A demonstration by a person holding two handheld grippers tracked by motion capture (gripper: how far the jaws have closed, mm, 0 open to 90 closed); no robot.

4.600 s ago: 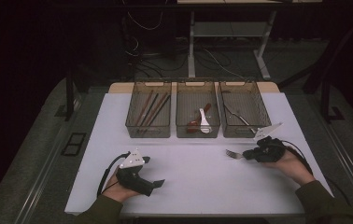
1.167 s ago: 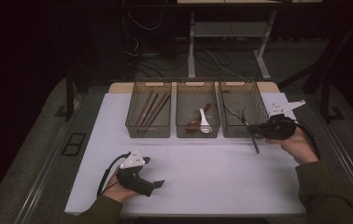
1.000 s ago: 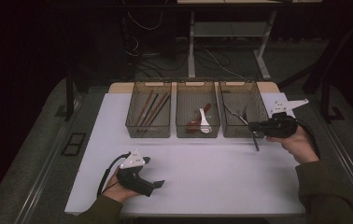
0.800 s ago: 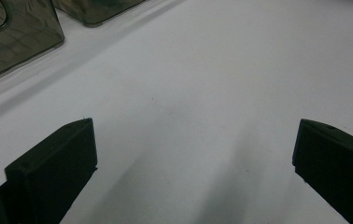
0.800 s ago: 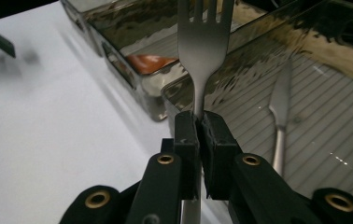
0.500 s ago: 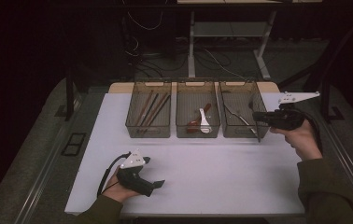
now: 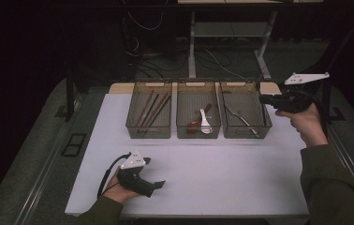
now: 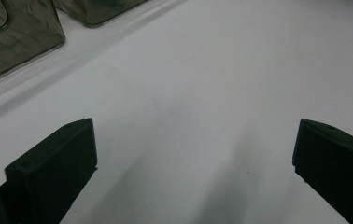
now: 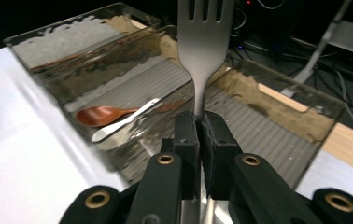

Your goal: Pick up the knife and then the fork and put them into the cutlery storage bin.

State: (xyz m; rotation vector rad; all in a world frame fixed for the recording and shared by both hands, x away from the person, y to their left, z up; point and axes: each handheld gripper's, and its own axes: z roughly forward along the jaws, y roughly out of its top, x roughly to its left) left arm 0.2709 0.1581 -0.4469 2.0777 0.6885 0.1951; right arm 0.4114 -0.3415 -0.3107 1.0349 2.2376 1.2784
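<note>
My right gripper point(image 7: 263, 99) is raised in the air beside the right bin's point(image 7: 246, 131) far right corner, jaws pointing left. It is shut on the handle of a metal fork point(image 9: 205, 42). In the right gripper view the tines stand straight up above the shut right gripper point(image 9: 201, 122), over the bins. My left gripper point(image 7: 159, 184) rests on the white table point(image 7: 222, 178) at the front left, held by a hand. In the left gripper view the left gripper point(image 8: 195, 154) is open wide with bare table between the jaws.
Three smoky plastic bins stand in a row at the table's back. The left bin point(image 7: 149, 129) holds chopsticks point(image 7: 151, 107), the middle bin point(image 7: 198, 132) a brown spoon point(image 9: 102, 114) and a white spoon point(image 7: 204, 119), and the right bin a metal utensil point(image 7: 240, 118). Cables and desk legs lie behind.
The right gripper has lifted the fork off the table, carried it up to the right of the right bin, and kept rising. The left gripper has stayed put.
</note>
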